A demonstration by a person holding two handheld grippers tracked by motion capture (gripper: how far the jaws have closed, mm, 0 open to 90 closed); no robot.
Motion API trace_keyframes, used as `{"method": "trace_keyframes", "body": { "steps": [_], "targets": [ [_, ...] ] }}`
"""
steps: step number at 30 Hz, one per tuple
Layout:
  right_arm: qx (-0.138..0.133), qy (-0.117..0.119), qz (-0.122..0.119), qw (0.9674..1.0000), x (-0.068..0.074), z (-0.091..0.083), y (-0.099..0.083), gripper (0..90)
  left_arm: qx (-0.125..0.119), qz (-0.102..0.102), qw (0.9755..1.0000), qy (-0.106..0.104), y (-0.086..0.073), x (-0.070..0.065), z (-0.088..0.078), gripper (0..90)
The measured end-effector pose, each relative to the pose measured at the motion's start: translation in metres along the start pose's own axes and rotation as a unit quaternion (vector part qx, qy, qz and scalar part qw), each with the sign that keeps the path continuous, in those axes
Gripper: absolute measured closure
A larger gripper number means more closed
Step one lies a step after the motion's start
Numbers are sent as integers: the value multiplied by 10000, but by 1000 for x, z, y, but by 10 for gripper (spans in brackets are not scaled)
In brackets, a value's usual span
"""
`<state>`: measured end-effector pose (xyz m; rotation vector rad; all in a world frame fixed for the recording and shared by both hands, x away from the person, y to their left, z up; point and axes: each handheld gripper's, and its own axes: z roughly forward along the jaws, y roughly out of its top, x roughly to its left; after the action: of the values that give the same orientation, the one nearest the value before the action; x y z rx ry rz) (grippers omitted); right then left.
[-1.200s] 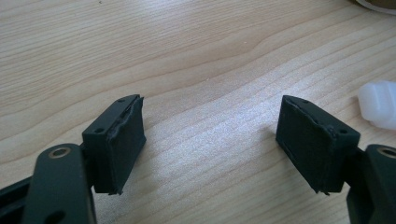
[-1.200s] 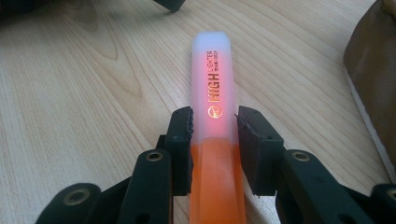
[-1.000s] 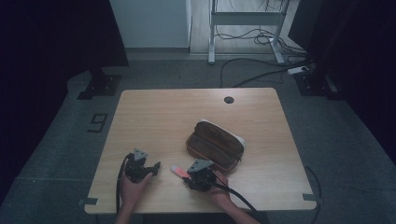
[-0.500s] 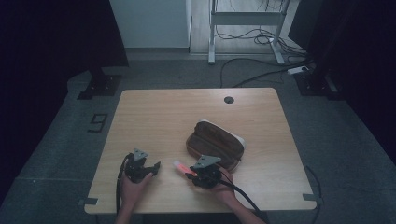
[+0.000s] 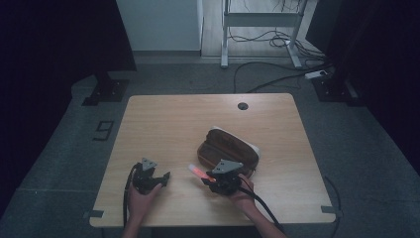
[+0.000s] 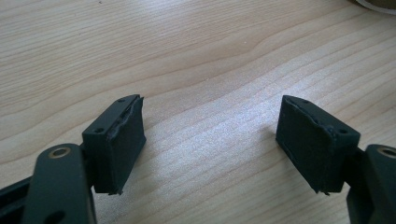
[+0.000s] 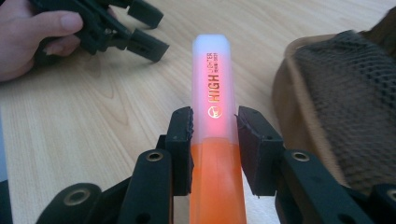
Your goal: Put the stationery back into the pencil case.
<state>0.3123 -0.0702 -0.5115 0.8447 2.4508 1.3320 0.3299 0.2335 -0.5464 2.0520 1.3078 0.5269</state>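
Since the earlier frame, the right gripper (image 5: 212, 179) had shifted further right along the near edge of the table, carrying the orange highlighter (image 5: 199, 173) with it; the left gripper (image 5: 157, 179) had held its place.

The highlighter (image 7: 215, 140) sat clamped between the right gripper's (image 7: 215, 135) two black pads, one pad pressed against each flat side at the joint where the pale translucent cap met the orange barrel. In the right gripper view its long axis ran straight ahead along the jaws, cap end forward and clear of the pads, barrel running back toward the camera. The cap glowed pink-orange and carried the printed word "HIGH" running along its length. In the high view the cap end pointed left and slightly away from the person, above the wooden table (image 5: 163, 124).

A brown pencil case (image 5: 228, 148) lay open just beside the right gripper, on its far right side, its mesh inner pocket (image 7: 350, 88) visible in the right gripper view.

The left gripper (image 6: 210, 135) stood with its jaws spread wide, nothing between the pads, over bare wood grain. A hand (image 5: 141, 198) held it near the table's front left. Each gripper trailed a black cable (image 5: 260, 201).
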Motion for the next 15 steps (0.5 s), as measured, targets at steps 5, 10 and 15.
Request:
{"method": "trace_keyframes", "body": {
  "steps": [5, 10, 15],
  "targets": [
    [-66, -50, 34, 10000, -5, -5, 1, 656, 1, 0, 10000, -1, 0, 0, 0, 234],
    [-137, -96, 63, 9998, -11, -11, 2, 656, 0, 0, 10000, 1, 0, 0, 0, 234],
    [-165, -145, 70, 9997, -15, -15, 3, 656, 0, 0, 10000, 0, 0, 0, 0, 234]
  ]
}}
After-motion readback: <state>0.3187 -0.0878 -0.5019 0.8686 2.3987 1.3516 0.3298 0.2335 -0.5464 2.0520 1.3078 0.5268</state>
